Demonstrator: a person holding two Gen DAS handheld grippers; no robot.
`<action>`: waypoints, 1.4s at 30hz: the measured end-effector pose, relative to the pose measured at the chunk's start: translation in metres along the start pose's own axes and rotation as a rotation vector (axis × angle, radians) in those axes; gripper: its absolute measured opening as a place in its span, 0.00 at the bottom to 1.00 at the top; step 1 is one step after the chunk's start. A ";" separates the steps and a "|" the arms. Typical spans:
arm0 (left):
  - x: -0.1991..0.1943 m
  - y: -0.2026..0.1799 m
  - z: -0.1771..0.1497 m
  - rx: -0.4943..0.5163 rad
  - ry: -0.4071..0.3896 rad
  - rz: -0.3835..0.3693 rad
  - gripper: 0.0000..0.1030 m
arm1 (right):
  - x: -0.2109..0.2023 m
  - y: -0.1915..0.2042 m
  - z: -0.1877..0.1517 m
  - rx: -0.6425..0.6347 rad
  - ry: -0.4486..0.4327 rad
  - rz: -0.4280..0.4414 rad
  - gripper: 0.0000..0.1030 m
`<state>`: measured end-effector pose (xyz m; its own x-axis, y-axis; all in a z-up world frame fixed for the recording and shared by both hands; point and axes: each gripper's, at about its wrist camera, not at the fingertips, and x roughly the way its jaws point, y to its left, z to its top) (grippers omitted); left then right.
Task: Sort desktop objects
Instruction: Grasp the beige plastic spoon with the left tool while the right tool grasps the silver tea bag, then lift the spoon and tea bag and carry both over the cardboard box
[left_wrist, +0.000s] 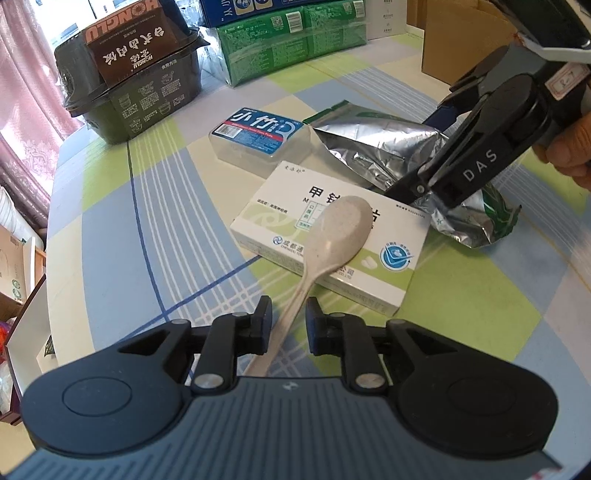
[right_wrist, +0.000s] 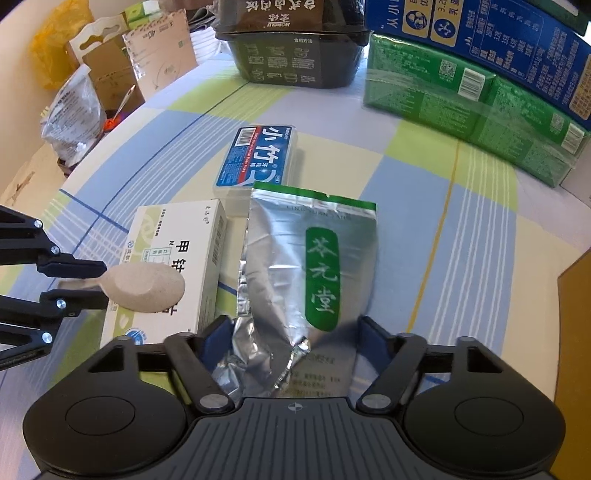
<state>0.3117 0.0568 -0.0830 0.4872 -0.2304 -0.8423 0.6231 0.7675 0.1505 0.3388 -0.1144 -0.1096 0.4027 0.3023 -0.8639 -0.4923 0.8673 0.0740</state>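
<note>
My left gripper (left_wrist: 289, 317) has its jaws around the handle of a beige spoon (left_wrist: 338, 236), whose bowl hovers over a white medicine box (left_wrist: 388, 266). In the right wrist view the spoon (right_wrist: 147, 287) sits between the left gripper's fingers (right_wrist: 79, 267) above the same box (right_wrist: 184, 258). My right gripper (right_wrist: 295, 332) straddles the near end of a silver foil pouch (right_wrist: 314, 266) with a green label, jaws wide at its sides. The pouch (left_wrist: 373, 147) lies behind the box in the left wrist view, under the right gripper (left_wrist: 432, 192). A clear floss box with a blue label (left_wrist: 258, 138) (right_wrist: 258, 158) lies beyond.
A dark instant-meal tub (left_wrist: 129, 81) (right_wrist: 295, 48) stands at the table's far side. Green and blue tissue packs (left_wrist: 295, 40) (right_wrist: 461, 96) are stacked beside it. A cardboard box (left_wrist: 465, 40) stands at the far right. Bags and cartons (right_wrist: 74, 107) crowd beyond the table's left edge.
</note>
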 end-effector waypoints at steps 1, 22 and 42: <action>-0.001 -0.001 0.000 -0.009 0.007 0.003 0.13 | -0.002 -0.002 -0.001 0.009 0.001 0.005 0.62; -0.079 -0.127 -0.064 -0.093 0.059 -0.012 0.05 | -0.108 -0.030 -0.128 0.048 0.157 0.020 0.44; -0.070 -0.144 -0.067 -0.157 0.015 -0.033 0.06 | -0.114 -0.033 -0.142 0.124 0.076 0.046 0.88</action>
<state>0.1469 0.0019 -0.0804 0.4585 -0.2489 -0.8531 0.5344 0.8442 0.0409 0.1997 -0.2333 -0.0840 0.3199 0.3164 -0.8931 -0.4076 0.8969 0.1717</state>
